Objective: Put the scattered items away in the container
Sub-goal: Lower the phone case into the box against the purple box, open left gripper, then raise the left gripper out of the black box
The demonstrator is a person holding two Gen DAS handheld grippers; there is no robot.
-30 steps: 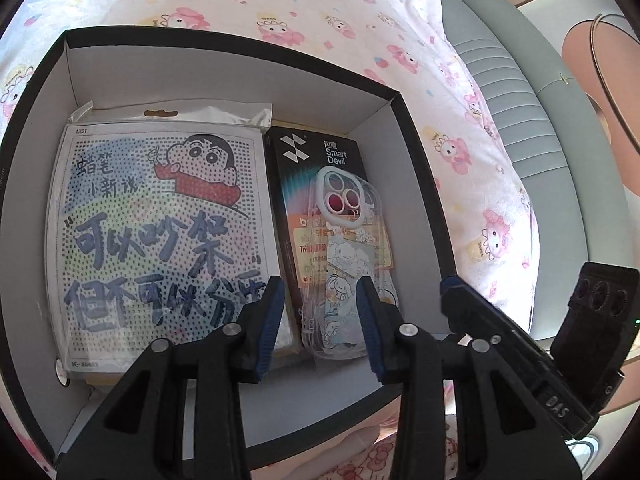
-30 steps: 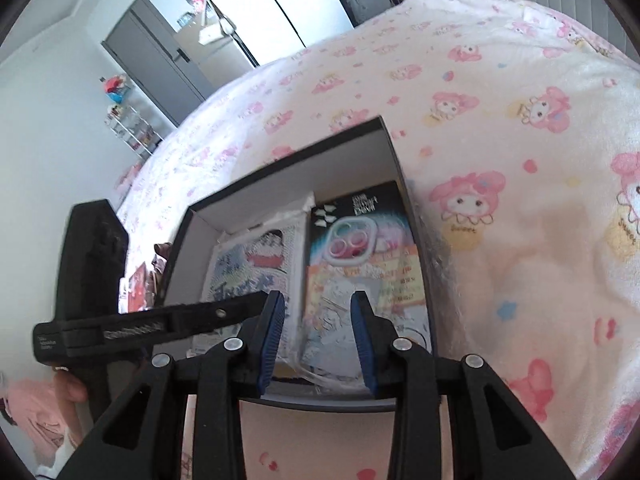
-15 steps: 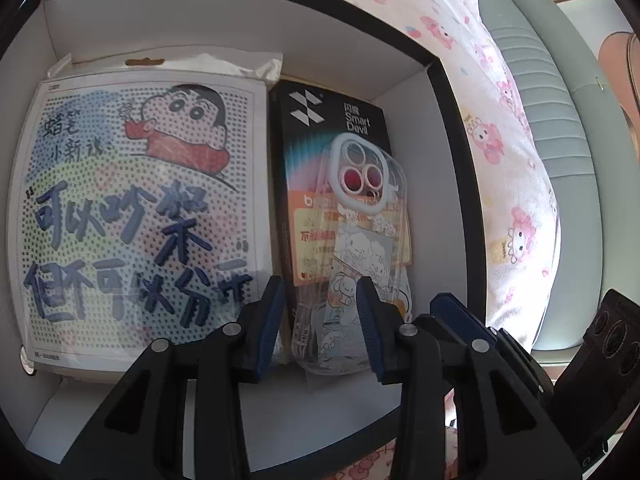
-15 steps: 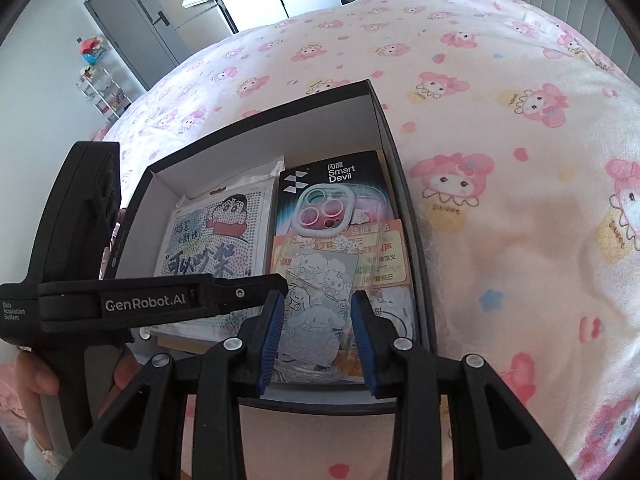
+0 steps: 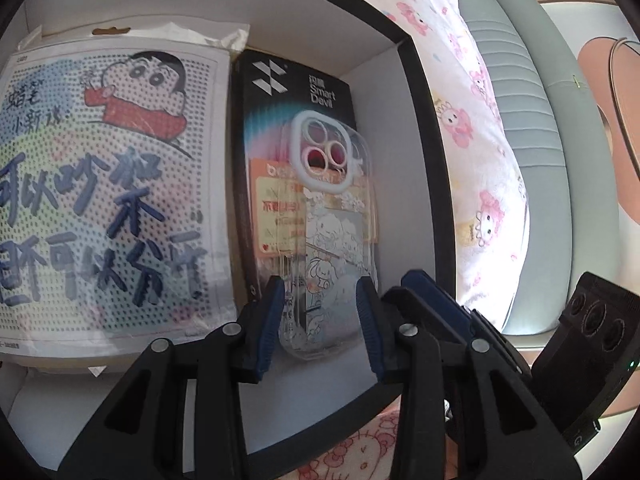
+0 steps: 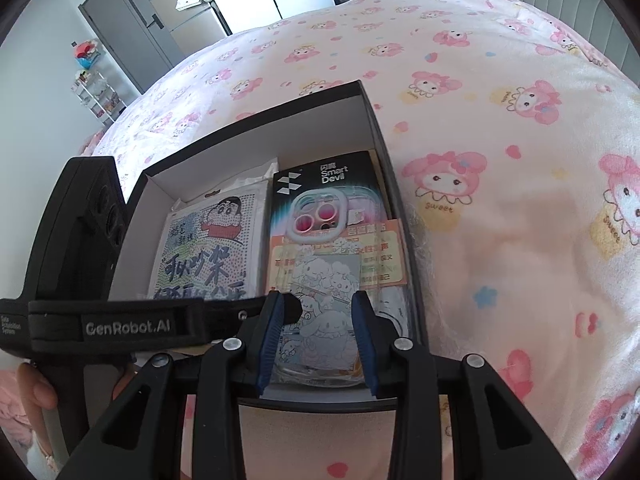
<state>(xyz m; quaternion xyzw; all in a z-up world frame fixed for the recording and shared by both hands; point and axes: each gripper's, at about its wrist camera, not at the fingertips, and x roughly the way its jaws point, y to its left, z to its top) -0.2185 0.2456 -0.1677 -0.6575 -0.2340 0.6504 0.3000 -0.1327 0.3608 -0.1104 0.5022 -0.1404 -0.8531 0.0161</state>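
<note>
Both grippers, left gripper point(image 5: 320, 320) and right gripper point(image 6: 316, 336), hover with narrow empty jaws over the clear phone case point(image 6: 324, 280) lying in the box point(image 6: 256, 128); crowded fingers could collide or nudge it askew.

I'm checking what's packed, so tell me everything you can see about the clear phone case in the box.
The phone case is clear, soft-looking plastic with a white ring around three camera holes and pale cartoon dogs printed on it. It lies flat, camera end toward the far wall, on the black Smart Devil package in the box's right half. Neither gripper visibly touches it.
</note>
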